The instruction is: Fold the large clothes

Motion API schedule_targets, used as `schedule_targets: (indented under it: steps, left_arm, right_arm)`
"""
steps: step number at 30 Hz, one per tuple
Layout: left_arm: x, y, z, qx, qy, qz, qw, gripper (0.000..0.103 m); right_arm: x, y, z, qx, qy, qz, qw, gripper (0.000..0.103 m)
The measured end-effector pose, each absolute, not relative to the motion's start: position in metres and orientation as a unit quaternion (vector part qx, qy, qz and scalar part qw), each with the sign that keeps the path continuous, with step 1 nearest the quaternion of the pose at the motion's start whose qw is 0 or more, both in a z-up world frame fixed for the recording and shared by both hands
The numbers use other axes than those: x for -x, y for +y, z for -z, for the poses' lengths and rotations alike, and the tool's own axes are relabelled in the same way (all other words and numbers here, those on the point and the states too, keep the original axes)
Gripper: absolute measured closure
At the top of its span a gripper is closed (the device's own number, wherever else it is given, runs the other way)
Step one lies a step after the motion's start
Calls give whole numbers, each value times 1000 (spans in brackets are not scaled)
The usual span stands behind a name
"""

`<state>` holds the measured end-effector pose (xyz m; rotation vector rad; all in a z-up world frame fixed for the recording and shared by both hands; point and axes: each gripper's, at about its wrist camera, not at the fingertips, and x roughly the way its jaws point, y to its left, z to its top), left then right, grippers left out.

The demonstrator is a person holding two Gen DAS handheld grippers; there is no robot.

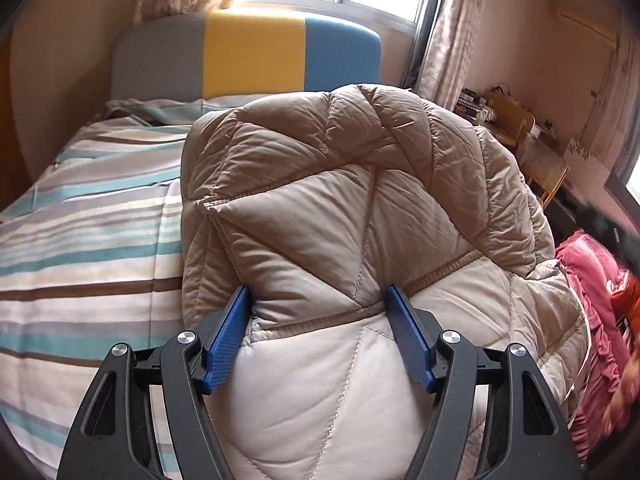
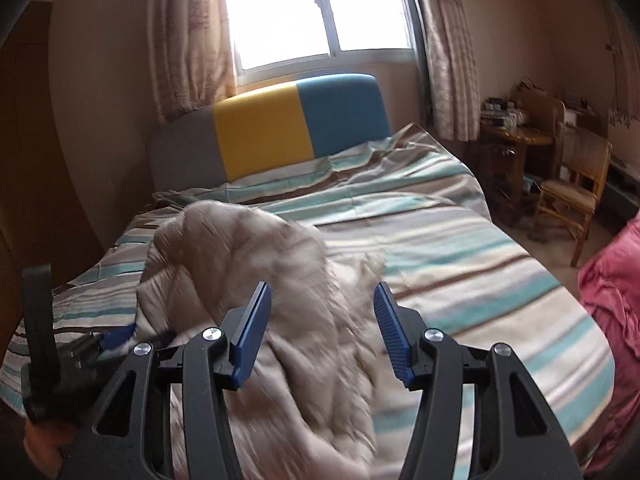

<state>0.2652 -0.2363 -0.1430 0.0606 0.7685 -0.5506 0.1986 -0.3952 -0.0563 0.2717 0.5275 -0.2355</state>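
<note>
A bedroom: a bed (image 2: pixel 460 240) with a striped cover in teal, brown and cream fills both views, its grey, yellow and blue headboard (image 2: pixel 296 124) under a bright curtained window (image 2: pixel 320 12). A wooden chair (image 2: pixel 568 196) stands far right, and pink fabric (image 1: pixel 592 312) lies at the right edge. A beige quilted puffer jacket (image 1: pixel 352 216) is bunched on the near part of the bed. The left gripper (image 1: pixel 318 304) has its blue pads pressed into a thick fold of the jacket, the jaws about half spread around it. The right gripper (image 2: pixel 322 300) sits over the jacket's blurred near folds; whether its half-spread pads grip fabric cannot be told.
</note>
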Motion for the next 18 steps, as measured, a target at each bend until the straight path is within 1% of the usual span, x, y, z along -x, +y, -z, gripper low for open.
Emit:
schedule_targets:
  steps: [7,13,18]
  left_arm:
    - [-274,-241,139,-35,384,265,884,35]
    - [-273,-248,137,-44,381,263,885,34]
    - [-278,-247,135,-28,391,263,882,32]
  right_arm:
    - [-243,-382,55,-130,270,97,949,50]
    - [-281,-377,62,-102,280,98,949,50]
    - [-305,-384,86,-83,306,115,942,51]
